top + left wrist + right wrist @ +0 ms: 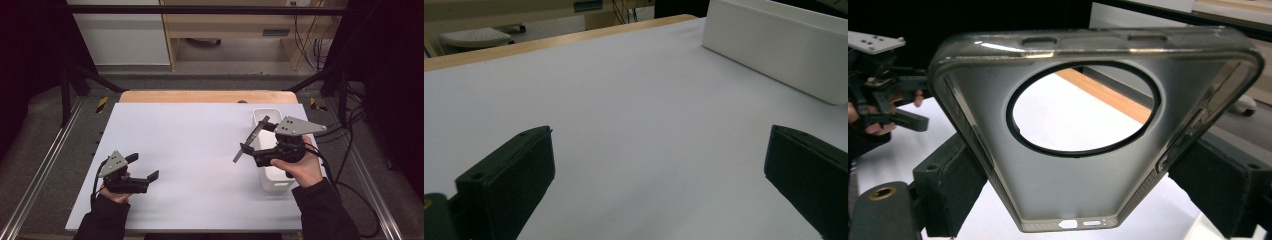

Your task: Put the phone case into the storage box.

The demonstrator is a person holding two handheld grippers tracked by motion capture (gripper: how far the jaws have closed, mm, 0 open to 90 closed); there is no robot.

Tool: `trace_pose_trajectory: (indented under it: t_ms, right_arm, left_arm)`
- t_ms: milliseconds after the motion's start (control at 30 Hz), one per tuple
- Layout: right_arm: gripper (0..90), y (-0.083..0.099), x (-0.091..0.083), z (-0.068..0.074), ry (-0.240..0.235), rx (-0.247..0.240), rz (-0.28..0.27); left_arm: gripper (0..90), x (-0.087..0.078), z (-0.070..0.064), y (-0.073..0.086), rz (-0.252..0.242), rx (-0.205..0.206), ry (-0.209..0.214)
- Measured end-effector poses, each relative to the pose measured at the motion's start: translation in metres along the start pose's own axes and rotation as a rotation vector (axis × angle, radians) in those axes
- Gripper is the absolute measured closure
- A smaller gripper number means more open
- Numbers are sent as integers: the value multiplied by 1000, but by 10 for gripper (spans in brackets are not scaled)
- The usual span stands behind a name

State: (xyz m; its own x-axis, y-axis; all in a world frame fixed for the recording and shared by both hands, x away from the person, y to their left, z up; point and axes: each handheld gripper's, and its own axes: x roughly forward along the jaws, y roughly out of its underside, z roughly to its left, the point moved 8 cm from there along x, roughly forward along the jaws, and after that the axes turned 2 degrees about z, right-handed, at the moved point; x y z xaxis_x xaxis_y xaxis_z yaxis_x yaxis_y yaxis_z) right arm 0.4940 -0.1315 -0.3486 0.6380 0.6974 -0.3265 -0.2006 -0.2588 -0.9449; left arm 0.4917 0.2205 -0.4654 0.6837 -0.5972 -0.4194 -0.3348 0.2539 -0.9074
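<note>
— Closest to the lens, in the right gripper view, what do you make out?

— Filling that view is a phone case (1088, 145), smoky and see-through, with a big round camera hole. The right tool (1088, 200) has it clamped between its two black jaws, one pressing on each long edge.

— And from the high view?

— Same grip. The right tool (252, 140) sits at about 3 o'clock on the worktop (200, 150), held in the person's right hand (300, 167). The phone case (248, 142) hangs tilted in the air, edge-on to the camera, clear of the white surface.

— What is beside it?

— A white bin (272, 182), long and narrow, at 3 to 4 o'clock near the right edge. The right hand and its tool are over it; the case sticks out toward 9 o'clock, past the bin's left wall.

— The other hand?

— The left tool (145, 167) is at 7 o'clock, low by the worktop, held in the left hand (117, 192). Its jaws stand wide apart with nothing between them. In the left gripper view, the left tool (659, 170) faces bare white worktop (634, 100), with the bin (774, 50) off at 1 o'clock.

— Are the two tools close?

— Well apart, on opposite sides.
</note>
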Motion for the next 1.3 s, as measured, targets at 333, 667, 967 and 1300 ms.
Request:
trace_pose_trajectory:
  t_ms: [333,667,967,1300]
  right_arm:
    - [117,-14,-2,-15,66,4,-7]
    - [117,-22,-2,-33,145,25,0]
    - [117,-22,3,-54,221,53,17]
    - [117,-23,8,-75,297,76,23]
  left_arm:
    - [0,-7,16,10,-17,2,-67]
    - [0,-7,24,17,-9,-7,-88]
    - [0,-5,24,20,-3,-4,-90]
    - [0,-4,23,21,0,1,-81]
